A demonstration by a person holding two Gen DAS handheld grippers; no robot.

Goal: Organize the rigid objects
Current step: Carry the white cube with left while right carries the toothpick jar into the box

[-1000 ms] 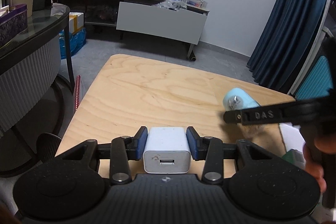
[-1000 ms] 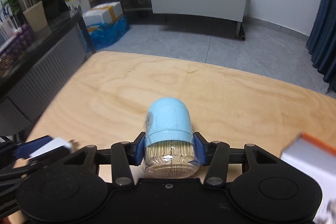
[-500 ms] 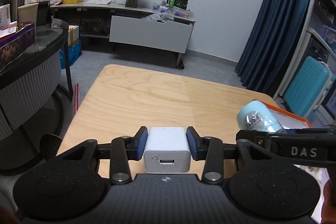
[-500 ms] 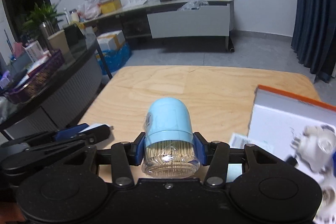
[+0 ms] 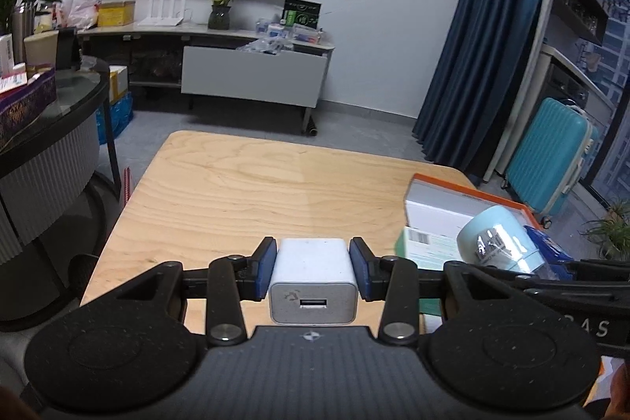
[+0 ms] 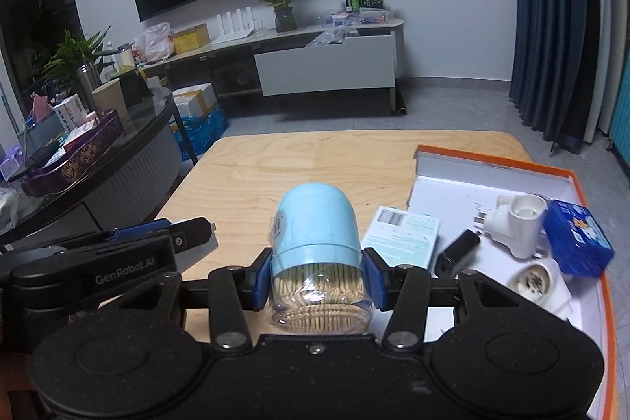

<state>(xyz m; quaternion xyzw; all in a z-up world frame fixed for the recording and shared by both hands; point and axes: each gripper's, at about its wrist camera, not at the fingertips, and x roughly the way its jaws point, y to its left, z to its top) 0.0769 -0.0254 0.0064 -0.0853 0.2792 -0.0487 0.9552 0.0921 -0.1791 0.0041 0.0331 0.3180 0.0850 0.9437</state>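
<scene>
My left gripper point(image 5: 314, 272) is shut on a white USB charger block point(image 5: 313, 278), held above the near edge of the wooden table point(image 5: 275, 191). My right gripper point(image 6: 317, 278) is shut on a light blue toothpick jar point(image 6: 315, 247) with a clear base, also held over the table. In the left wrist view the jar point(image 5: 498, 241) shows at the right. An orange-rimmed white box point(image 6: 492, 164) lies on the table's right side. It holds a white plug adapter point(image 6: 516, 223), a blue packet point(image 6: 577, 237), a black charger point(image 6: 458, 250) and a round white item point(image 6: 533, 276).
A pale green booklet point(image 6: 403, 233) lies by the box's left edge. A dark glass-topped side table point(image 6: 98, 160) with a purple tray stands to the left. A TV cabinet point(image 5: 252, 81) lines the far wall; a teal suitcase point(image 5: 549, 156) and blue curtain point(image 5: 472, 46) stand at right.
Both grippers have risen and swung right with their loads. The orange-rimmed box and its contents have come into view in both views.
</scene>
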